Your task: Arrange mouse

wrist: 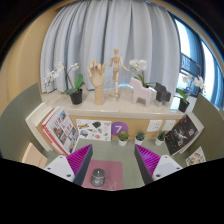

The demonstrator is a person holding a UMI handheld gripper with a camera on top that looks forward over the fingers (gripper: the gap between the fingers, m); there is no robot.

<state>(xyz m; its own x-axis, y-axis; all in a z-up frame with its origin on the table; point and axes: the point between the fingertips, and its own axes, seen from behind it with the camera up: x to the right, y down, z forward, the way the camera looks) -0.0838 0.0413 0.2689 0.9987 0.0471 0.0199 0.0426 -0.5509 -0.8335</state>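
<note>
A small grey mouse [97, 178] sits on a pink rectangular mat [116, 170] on the desk. It lies between my two fingers, closer to the left one, with a clear gap on each side. My gripper [112, 152] is open wide. Its magenta pads show on the left finger [78, 160] and the right finger [146, 160]. Neither finger touches the mouse. The near edge of the mat is hidden below.
Beyond the fingers stand small potted plants [124, 138], a purple disc with a 7 [118, 128] and leaning booklets [58, 128]. A shelf [110, 108] behind carries orchids [72, 85], a wooden hand [97, 78], a wooden mannequin [115, 72] and a white figure [143, 94].
</note>
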